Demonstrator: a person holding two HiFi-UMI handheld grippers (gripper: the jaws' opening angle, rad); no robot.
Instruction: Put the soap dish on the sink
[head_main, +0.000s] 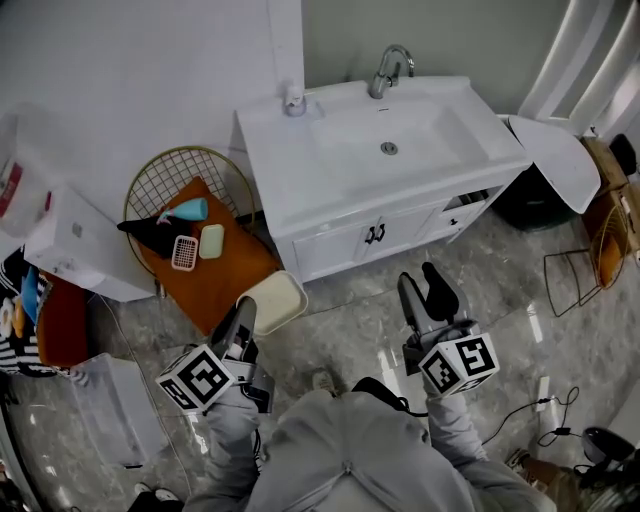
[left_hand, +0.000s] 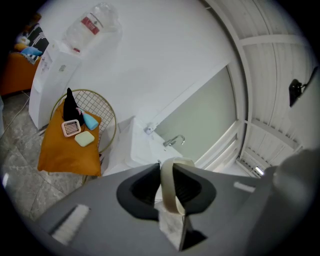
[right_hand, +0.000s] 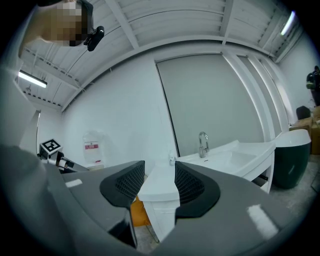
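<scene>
Nearest the person, the left tongs (head_main: 246, 312) are clenched on the rim of the cream dish (head_main: 276, 300). The dish is held out over the floor, near the front left corner of the sink (head_main: 300, 175) and not yet above it. The right tongs (right_hand: 159, 182) are released and grasp nothing (only the cabinet shows through the gap). With so thin a rim in the grip, the dish could probably pivot. So lift it clear of the sink's front edge and level it. Then lower it flat onto the bare strip left of the basin, well inside that edge, and only then let go. Farther back, the faucet (head_main: 388, 68) and a small fitting (head_main: 293, 99) at the back left corner want room.
</scene>
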